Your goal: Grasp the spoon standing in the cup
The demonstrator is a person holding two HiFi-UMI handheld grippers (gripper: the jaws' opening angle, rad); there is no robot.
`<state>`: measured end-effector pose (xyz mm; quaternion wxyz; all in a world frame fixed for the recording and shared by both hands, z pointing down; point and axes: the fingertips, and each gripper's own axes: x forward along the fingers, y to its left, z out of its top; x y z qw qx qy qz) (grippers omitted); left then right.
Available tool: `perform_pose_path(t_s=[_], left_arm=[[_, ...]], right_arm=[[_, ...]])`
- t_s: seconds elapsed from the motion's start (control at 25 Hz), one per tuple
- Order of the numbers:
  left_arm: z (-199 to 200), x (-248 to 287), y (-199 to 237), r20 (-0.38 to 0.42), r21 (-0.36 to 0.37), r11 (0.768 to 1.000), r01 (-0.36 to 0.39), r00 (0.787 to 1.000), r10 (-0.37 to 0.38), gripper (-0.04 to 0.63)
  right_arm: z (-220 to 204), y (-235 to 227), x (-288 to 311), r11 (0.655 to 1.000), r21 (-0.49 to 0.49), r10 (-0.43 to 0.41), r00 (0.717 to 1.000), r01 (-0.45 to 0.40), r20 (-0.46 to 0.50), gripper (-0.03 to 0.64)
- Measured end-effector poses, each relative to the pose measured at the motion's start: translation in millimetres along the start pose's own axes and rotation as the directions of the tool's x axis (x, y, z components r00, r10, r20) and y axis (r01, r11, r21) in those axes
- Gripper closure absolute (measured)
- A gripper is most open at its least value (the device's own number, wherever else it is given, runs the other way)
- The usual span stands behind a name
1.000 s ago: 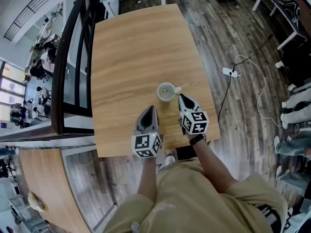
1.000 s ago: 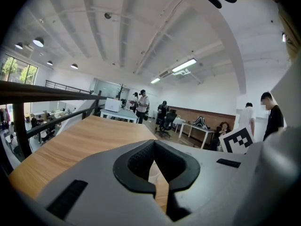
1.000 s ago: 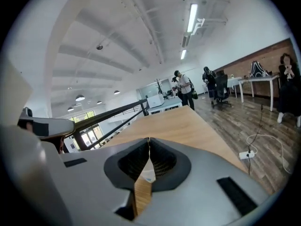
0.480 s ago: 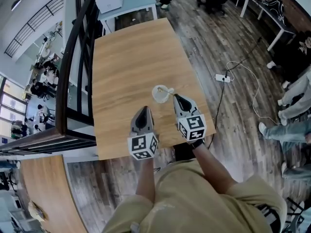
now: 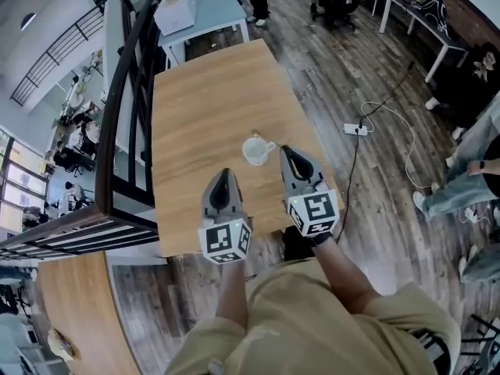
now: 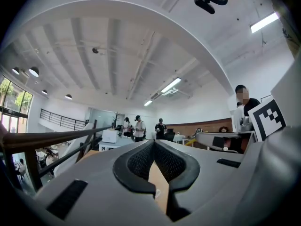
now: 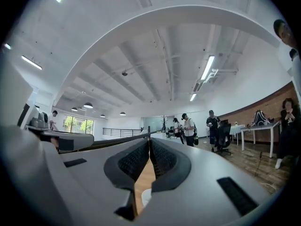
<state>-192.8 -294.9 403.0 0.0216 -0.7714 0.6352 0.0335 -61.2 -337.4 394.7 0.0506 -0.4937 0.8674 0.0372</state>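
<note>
In the head view, a wooden desk runs from the top centre of the frame down to its middle. The white cup stands near the desk's lower right corner, a little above the frame's centre, with its handle turned to the right. The spoon shows only as a thin sliver rising at the cup's upper rim. The right gripper points up the frame, its tip just beside the cup's handle on the right. The left gripper lies below and left of the cup, apart from it. A white power strip lies on the plank floor at the right.

In the left gripper view, the fingers of the left gripper meet at their tips with nothing held. A strip of desk and a bit of cup show through the gap lower down.

In the right gripper view, the fingers of the right gripper are likewise pressed together and empty. The cup's rim peeks from the gap at the bottom centre.
</note>
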Motion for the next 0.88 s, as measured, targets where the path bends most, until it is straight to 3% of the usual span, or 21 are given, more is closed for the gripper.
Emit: perform_pose_path(t_s=[0.28, 0.88], left_arm=[[10.8, -10.6, -9.0, 0.032, 0.009, 1.000, 0.023, 0.999, -0.024, 0.583], [-4.4, 13.4, -12.6, 0.004, 0.033, 0.998, 0.050, 0.999, -0.051, 0.583]], right_arm=[[26.4, 4.8, -17.9, 0.999, -0.044, -0.012, 0.998, 0.015, 0.057, 0.598], [3.5, -1.4, -3.3, 0.996, -0.092, -0.013, 1.000, 0.012, -0.013, 0.598]])
